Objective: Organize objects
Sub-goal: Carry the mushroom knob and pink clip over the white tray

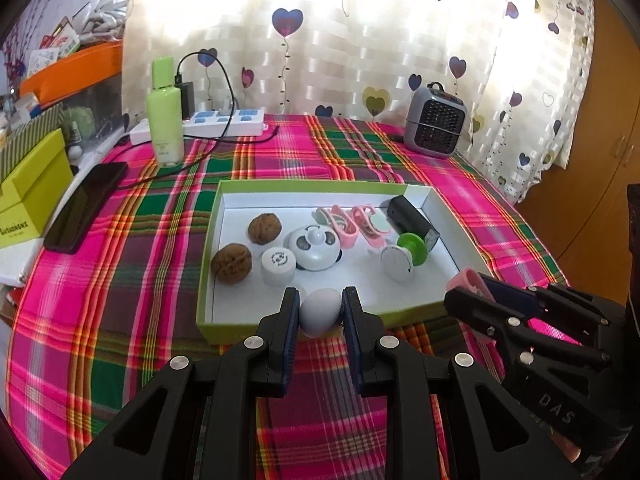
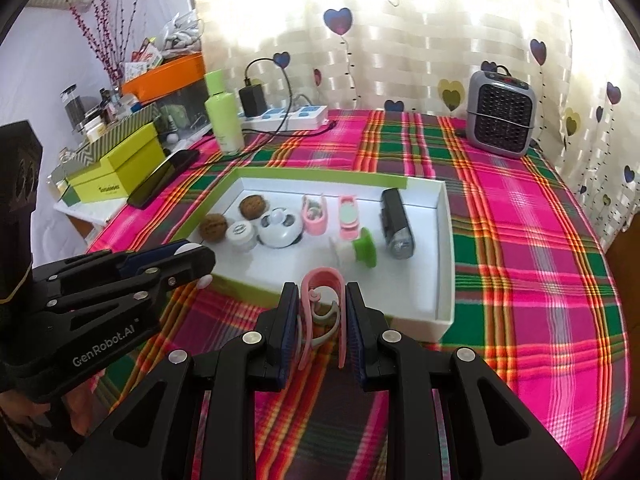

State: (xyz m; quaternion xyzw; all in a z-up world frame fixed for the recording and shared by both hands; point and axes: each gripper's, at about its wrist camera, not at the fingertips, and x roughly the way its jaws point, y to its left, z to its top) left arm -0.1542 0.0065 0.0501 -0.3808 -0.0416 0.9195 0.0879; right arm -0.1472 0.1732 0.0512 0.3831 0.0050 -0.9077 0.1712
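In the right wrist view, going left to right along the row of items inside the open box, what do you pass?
Front walnut → white jar → panda bell → pink clip → second pink clip → green-and-white spool → black cylinder.

Backlit heart-print curtain point(image 1: 360, 40), wooden wardrobe point(image 1: 600, 160)

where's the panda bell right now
In the left wrist view the panda bell sits mid-tray, between the white jar and a pink clip.
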